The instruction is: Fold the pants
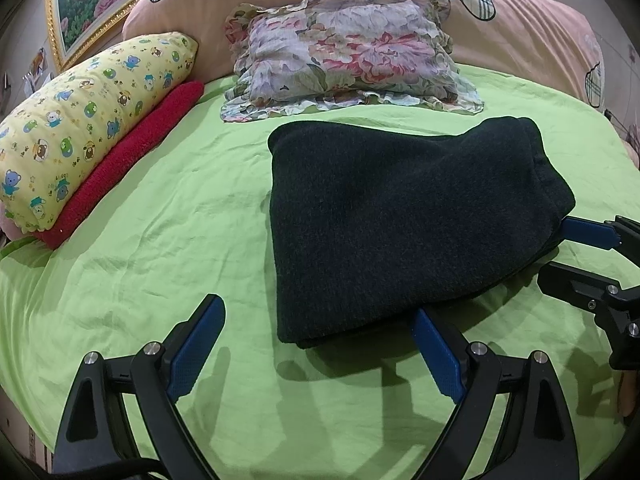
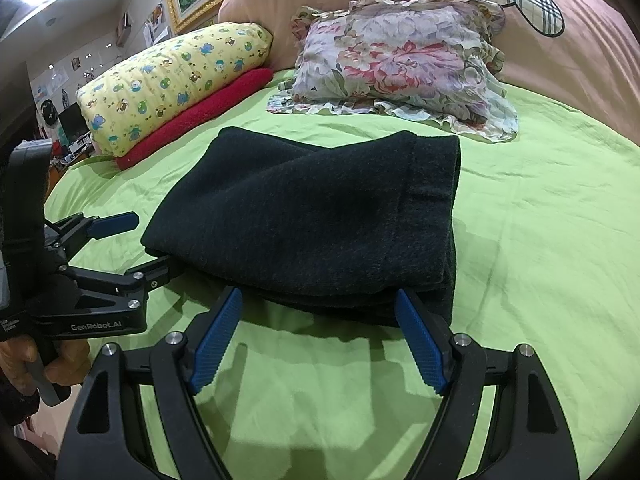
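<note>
The dark pants (image 1: pixel 400 220) lie folded into a thick rectangle on the green bedsheet (image 1: pixel 160 220); they also show in the right wrist view (image 2: pixel 320 216). My left gripper (image 1: pixel 316 316) is open and empty at the pants' near left corner, its right finger (image 1: pixel 436 356) at the folded edge. My right gripper (image 2: pixel 320 304) is open and empty, its fingertips against the pants' near edge. In the left wrist view the right gripper (image 1: pixel 560 248) sits at the pants' right side. In the right wrist view the left gripper (image 2: pixel 144 240) sits at their left edge.
A floral pillow (image 1: pixel 348 52) lies behind the pants. A yellow cartoon-print bolster (image 1: pixel 88 120) rests on a red towel (image 1: pixel 132 160) at the left. A pink quilt (image 1: pixel 520 28) is piled at the head of the bed. A framed picture (image 1: pixel 88 4) hangs behind.
</note>
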Motion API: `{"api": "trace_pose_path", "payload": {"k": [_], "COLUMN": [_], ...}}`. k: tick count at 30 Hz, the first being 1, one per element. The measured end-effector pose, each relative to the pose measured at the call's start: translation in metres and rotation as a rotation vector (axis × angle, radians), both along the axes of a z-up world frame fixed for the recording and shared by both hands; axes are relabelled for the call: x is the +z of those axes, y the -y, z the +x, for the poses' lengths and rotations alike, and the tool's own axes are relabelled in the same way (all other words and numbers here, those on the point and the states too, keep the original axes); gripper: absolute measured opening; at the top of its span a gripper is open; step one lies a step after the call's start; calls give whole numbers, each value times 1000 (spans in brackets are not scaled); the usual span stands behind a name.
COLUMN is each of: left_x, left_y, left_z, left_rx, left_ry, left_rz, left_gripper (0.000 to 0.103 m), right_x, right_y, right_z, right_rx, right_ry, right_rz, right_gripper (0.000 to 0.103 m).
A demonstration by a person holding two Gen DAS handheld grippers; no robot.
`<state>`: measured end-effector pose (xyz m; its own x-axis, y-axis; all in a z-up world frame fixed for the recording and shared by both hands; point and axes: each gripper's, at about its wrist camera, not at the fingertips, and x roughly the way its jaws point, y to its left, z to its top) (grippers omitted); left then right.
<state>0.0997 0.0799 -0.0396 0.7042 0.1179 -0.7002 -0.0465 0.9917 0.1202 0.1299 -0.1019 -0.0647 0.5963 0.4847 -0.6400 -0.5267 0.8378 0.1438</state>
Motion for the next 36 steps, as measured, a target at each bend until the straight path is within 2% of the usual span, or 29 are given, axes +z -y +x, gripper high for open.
{"api": "trace_pose_path", "payload": {"k": [18,27,32,36], "left_x": [8,30,38,34], "left_y": [-1,-3,-7,-3], "left_z": [0,-2,6,0], "left_rx": [7,-12,-9,-20], "left_ry": [7,84,82,83], "left_rz": [-3,-17,-48,-26], "left_gripper": [93,92,90,90], "right_x": [5,16,22,22], "right_y": [2,12,18,20], "right_z": [0,0,5,4], "right_rx": [-3,-58,-86,-84], "right_ry": [5,46,39,35], "right_rz": [6,24,34,35], "right_gripper": [79,79,79,79]}}
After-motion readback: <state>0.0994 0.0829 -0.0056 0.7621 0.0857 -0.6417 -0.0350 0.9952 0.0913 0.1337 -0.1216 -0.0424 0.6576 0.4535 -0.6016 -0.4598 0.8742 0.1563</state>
